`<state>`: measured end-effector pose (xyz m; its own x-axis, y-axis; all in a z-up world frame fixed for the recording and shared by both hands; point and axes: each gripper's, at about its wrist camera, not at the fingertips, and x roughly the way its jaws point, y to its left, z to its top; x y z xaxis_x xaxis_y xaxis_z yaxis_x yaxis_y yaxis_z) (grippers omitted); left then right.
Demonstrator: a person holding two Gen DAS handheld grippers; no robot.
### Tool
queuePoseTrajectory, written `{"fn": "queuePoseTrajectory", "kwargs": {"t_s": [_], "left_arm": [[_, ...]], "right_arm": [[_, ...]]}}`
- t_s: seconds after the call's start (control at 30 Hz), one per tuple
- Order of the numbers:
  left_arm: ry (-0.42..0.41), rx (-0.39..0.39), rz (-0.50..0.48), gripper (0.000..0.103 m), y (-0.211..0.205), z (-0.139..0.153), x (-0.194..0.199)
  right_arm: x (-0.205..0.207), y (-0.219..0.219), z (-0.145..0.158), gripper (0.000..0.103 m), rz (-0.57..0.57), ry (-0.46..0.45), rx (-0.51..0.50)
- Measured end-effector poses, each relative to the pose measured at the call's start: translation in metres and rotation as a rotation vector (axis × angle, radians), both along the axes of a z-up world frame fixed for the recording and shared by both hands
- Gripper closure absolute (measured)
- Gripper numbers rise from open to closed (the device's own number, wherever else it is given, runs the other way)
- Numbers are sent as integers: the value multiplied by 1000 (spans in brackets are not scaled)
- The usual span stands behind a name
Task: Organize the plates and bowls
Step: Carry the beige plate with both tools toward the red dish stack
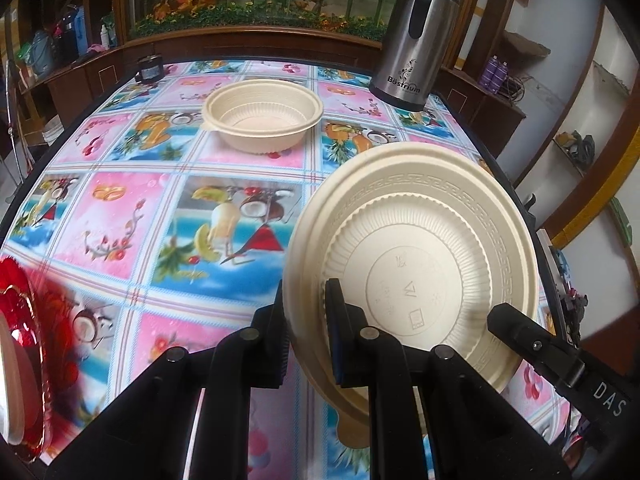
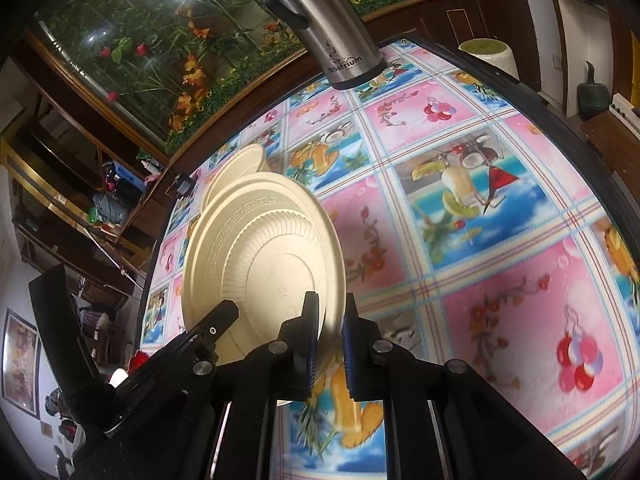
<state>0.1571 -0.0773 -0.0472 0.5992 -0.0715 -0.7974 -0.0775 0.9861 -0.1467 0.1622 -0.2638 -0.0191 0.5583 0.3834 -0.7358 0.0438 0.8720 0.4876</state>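
Cream plate (image 1: 436, 248) tilted above tablecloth (image 1: 160, 208), rim pinched by left gripper (image 1: 306, 312) and right gripper (image 2: 330, 320)

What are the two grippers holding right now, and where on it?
Both clamp the cream plate, lifted and tilted: left gripper on one rim edge, right gripper on the opposite.

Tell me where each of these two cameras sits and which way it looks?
Left wrist: on the left gripper, looking down across the table at a bowl; its fingers clamp a plate.
Right wrist: on the right gripper, clamping the same plate.
Shared: plate, each other's gripper, flask.
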Motion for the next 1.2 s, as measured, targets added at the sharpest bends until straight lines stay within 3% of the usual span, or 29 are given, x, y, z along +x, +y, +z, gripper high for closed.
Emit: {"fn": "queuePoseTrajectory", "kwargs": {"t_s": [1.2], "left_arm": [[-92, -41, 140, 89, 97, 28, -81]], "right_arm": [[-45, 95, 25, 92, 189, -73, -14]]}}
